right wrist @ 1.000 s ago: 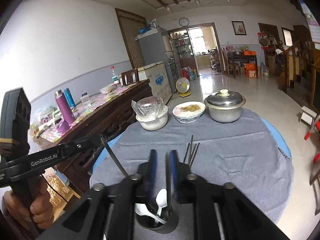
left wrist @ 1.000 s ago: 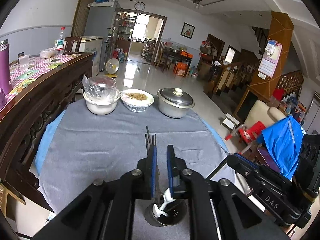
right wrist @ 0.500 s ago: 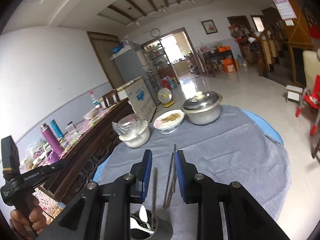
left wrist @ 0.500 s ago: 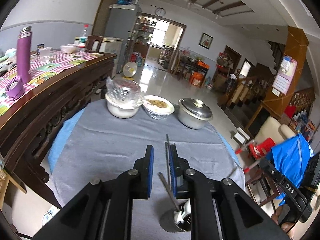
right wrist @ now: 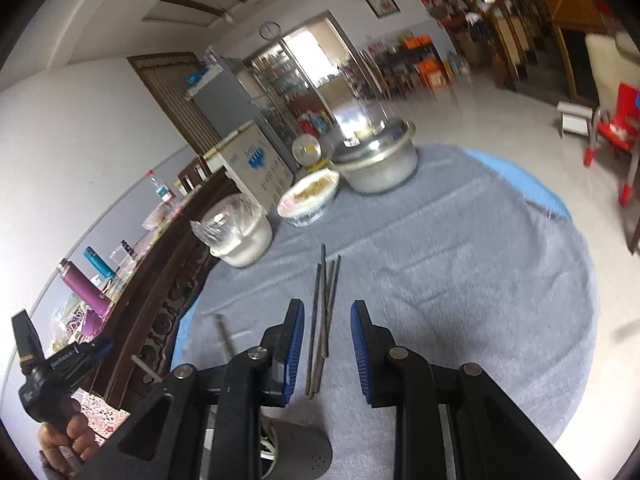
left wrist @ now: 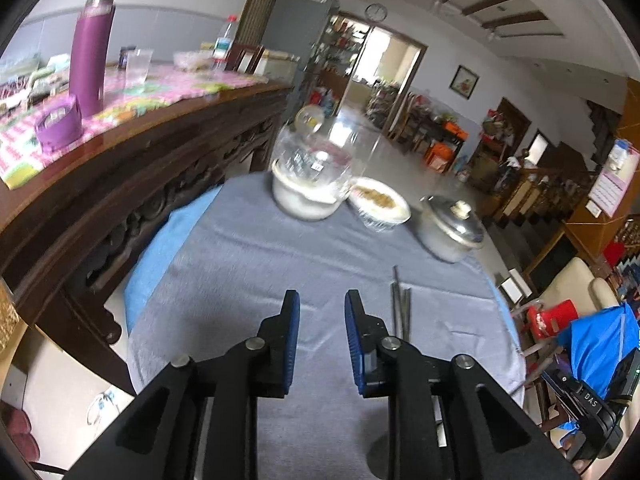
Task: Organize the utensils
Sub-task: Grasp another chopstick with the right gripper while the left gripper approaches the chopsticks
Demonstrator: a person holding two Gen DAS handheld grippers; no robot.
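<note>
Left wrist view: left gripper, jaws just widened and empty, over the grey cloth; chopsticks lie just right of it. Right wrist view: right gripper parted, pads straddling the chopsticks without touching; utensil holder below.

A lived-in home's dining hall: a cloth-covered round table carrying a lidded pot and food bowl, beside a carved wooden sideboard, refrigerator and wall clock.
</note>
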